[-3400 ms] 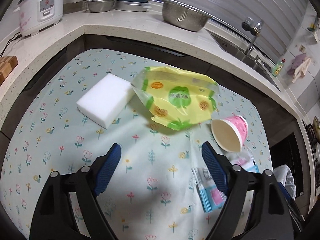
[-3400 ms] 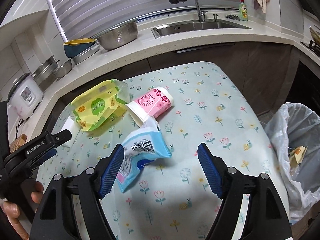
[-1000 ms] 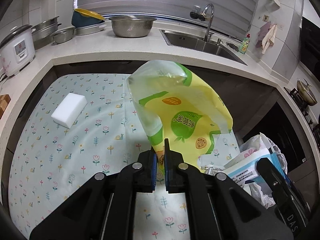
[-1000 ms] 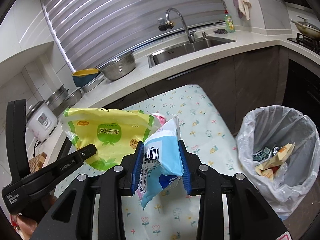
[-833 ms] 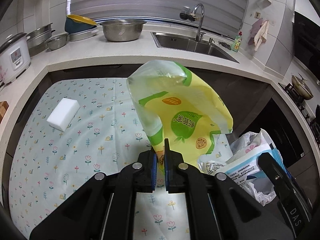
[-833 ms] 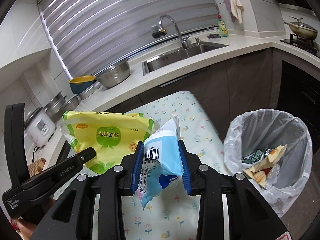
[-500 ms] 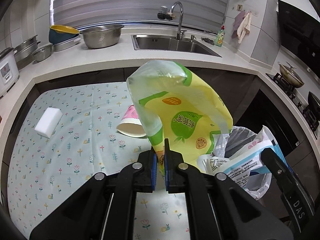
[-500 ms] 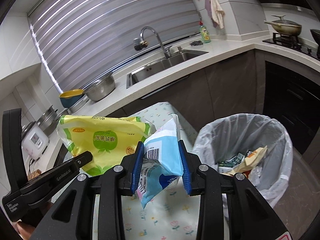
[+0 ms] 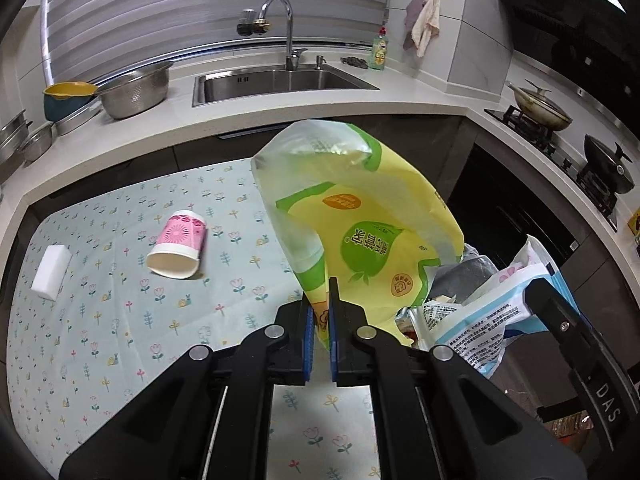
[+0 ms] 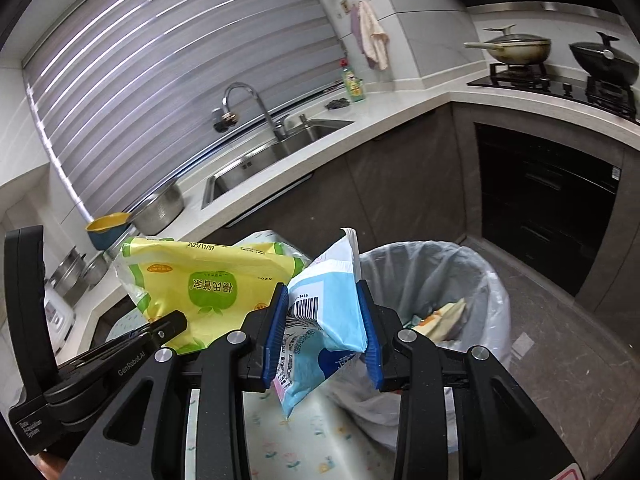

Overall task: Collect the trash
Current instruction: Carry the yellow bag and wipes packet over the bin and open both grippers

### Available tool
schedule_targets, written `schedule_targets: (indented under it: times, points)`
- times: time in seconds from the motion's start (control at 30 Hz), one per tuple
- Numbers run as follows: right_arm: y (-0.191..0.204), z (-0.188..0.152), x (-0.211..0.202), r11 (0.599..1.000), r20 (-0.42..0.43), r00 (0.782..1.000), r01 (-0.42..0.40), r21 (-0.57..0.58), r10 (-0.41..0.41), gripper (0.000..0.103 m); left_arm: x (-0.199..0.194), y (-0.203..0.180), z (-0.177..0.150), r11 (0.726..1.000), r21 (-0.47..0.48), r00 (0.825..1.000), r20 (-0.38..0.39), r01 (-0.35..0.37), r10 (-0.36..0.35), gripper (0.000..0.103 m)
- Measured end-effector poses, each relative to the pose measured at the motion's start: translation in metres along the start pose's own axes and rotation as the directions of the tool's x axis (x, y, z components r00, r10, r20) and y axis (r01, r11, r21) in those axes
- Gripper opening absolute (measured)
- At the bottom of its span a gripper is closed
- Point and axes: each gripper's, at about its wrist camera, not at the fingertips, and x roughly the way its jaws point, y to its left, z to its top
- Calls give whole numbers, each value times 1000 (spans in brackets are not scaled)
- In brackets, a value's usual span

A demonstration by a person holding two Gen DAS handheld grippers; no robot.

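My left gripper [image 9: 319, 322] is shut on the lower edge of a yellow and green snack bag [image 9: 360, 220], which stands up in the air past the table's right edge. My right gripper [image 10: 324, 334] is shut on a light blue wipes packet [image 10: 324, 308], held beside the yellow bag [image 10: 200, 280]. The packet [image 9: 488, 308] and the right gripper's black body also show at the right of the left wrist view. A bin lined with a white bag [image 10: 440, 280], with scraps inside, stands on the floor just beyond the packet.
A pink paper cup [image 9: 178, 244] lies on its side on the flowered tablecloth [image 9: 100, 340], with a white sponge block [image 9: 51, 266] at the left edge. Behind are the counter, sink [image 9: 280, 80], steel bowls and, at right, a stove with pans [image 10: 560, 60].
Both grippers have swung right with their bags, off the table and toward the bin. The bin now sits closer and more central in the right wrist view; the cup came into view on the table.
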Motion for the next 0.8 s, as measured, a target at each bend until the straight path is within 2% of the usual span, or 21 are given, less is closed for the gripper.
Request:
schedule_targets:
  times: [0.4, 0.5, 0.53, 0.57, 0.6, 0.8]
  points:
    - [-67, 6, -11, 989, 28, 992, 122, 85, -125, 33, 41, -62, 0, 992, 89, 993, -91, 89, -81, 7]
    - [-73, 6, -9, 986, 26, 990, 134, 95, -137, 33, 52, -66, 1, 991, 83, 989, -117, 104, -94, 15]
    - [-74, 6, -8, 986, 24, 990, 136, 96, -139, 33, 55, -66, 1, 992, 78, 989, -123, 96, -86, 21]
    - [-75, 6, -6, 986, 21, 990, 137, 96, -140, 33, 57, -64, 0, 994, 69, 989, -123, 87, -78, 32]
    - [-75, 5, -5, 986, 19, 990, 137, 94, -140, 33, 58, -62, 0, 994, 62, 990, -120, 86, -78, 36]
    - [-69, 6, 5, 989, 5, 992, 126, 80, -127, 33, 58, -50, 0, 997, 51, 992, -113, 58, -52, 36]
